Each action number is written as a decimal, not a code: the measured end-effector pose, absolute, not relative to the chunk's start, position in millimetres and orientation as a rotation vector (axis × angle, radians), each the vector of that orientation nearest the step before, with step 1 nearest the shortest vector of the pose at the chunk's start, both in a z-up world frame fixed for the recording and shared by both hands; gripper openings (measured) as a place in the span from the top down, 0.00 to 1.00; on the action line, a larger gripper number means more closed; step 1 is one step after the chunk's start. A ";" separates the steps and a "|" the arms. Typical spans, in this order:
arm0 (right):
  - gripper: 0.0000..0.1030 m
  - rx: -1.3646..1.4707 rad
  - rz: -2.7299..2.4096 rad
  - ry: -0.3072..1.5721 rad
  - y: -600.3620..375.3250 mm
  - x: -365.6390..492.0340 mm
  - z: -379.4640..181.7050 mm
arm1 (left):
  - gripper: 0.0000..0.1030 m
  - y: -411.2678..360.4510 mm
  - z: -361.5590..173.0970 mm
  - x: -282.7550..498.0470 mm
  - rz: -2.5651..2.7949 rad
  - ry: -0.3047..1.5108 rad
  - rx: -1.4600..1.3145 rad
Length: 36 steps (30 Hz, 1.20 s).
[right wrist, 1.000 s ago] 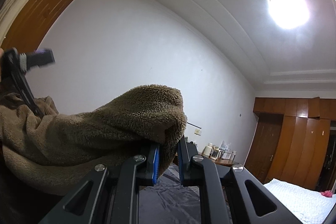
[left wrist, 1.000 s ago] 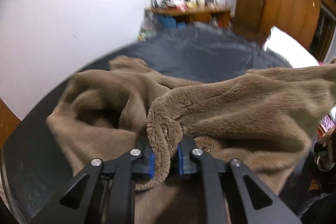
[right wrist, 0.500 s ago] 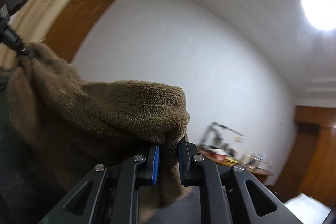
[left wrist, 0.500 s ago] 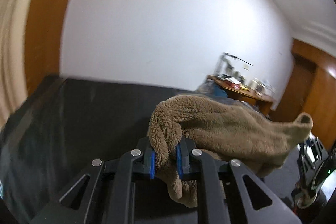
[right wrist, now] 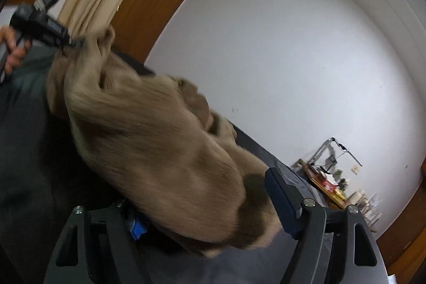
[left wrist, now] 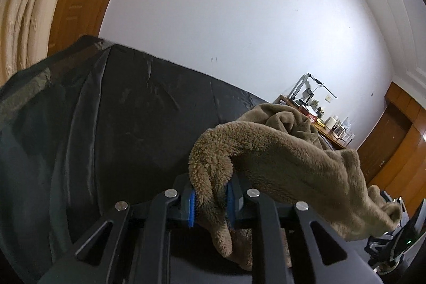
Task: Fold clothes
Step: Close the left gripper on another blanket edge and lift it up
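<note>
Where white wall (left wrist: 239,17) rises, dark bed cover (left wrist: 119,124) spreads

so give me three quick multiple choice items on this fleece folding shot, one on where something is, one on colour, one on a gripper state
1. Where does the desk with clutter stand?
A. against the white wall, at the view's right
B. under the curtain
C. on the dark cover

2. What colour is the fleece garment?
A. white
B. brown
C. blue

3. How do the right gripper's jaws stand?
A. shut tight on the fleece
B. out of view
C. spread wide and opening, the fleece lying loose between them

Answers:
1 A: the desk sits by the wall near the wooden wardrobe.
2 B: the plush cloth is brown in both views.
3 C: the right wrist view shows the pads far apart, while the left gripper pinches a fold with its jaws easing open.
</note>
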State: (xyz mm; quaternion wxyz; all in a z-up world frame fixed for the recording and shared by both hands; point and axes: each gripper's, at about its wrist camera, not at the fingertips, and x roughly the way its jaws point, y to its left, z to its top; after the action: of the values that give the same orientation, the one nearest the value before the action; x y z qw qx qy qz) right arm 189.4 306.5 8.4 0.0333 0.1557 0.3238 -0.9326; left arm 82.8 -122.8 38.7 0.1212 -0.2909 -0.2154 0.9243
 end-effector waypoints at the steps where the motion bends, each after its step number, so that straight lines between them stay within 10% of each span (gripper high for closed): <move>1: 0.24 0.489 -2.859 1.029 309.0 190.4 6.0 | 0.78 -123.6 38.3 83.1 2.695 -0.640 -0.852; 11: 0.24 0.408 -2.620 1.560 301.2 194.2 -40.9 | 0.77 -125.4 39.2 80.6 2.672 -0.690 -0.887; 21: 0.25 0.556 -2.559 1.281 316.6 127.9 -27.4 | 0.77 -118.7 36.8 79.4 2.626 -0.686 -0.897; 26: 0.74 0.695 -2.633 1.004 337.9 106.5 -14.4 | 0.77 -111.0 39.2 80.0 2.613 -0.653 -0.894; 36: 0.84 0.004 -3.251 0.848 344.7 116.4 71.7 | 0.77 -54.8 75.0 105.9 2.554 -0.490 -0.730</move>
State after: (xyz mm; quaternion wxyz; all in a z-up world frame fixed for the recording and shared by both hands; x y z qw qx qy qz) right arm 116.4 344.7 71.7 -0.1086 0.0013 0.2509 -0.9619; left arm 105.9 -54.8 75.0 0.2183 -0.2636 -0.1771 0.9228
